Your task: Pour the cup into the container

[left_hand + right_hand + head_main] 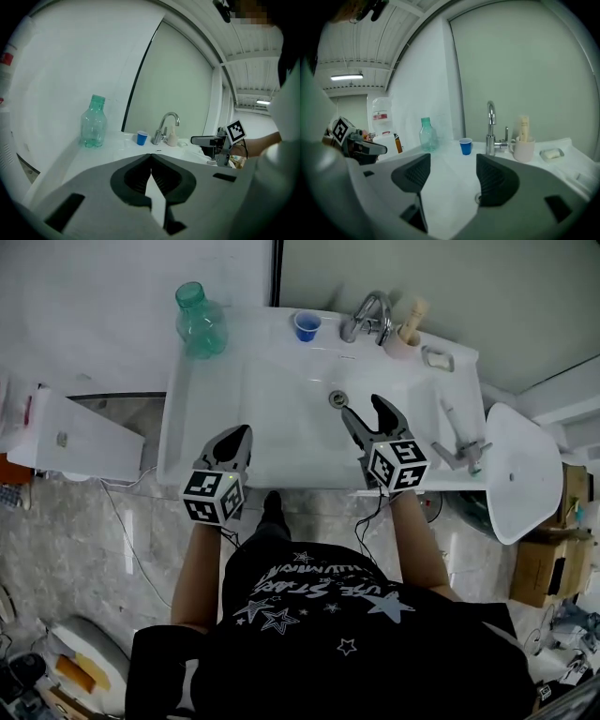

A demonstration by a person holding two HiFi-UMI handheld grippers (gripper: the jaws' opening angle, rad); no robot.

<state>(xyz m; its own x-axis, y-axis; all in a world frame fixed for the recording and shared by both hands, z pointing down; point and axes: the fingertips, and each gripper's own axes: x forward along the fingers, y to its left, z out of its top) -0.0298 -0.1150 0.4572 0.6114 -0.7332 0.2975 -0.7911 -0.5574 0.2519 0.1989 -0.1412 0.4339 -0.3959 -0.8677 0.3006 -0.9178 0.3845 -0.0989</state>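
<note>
A small blue cup (307,325) stands upright on the back ledge of the white sink (272,442), just left of the faucet (367,315). A clear green plastic bottle (200,320) stands uncapped at the ledge's far left corner. My left gripper (237,439) hovers over the sink's front left with its jaws together and nothing in them. Over the basin near the drain (338,397), my right gripper (367,411) has its jaws spread wide and empty. The right gripper view shows the cup (465,146) and the bottle (427,135) well ahead of the jaws.
A pale mug (405,338) holding a tube stands right of the faucet, with a soap dish (437,358) beside it. A white oval lid or seat (520,470) lies off the sink's right end, cardboard boxes (548,568) below it. A white cabinet (75,437) stands at the left.
</note>
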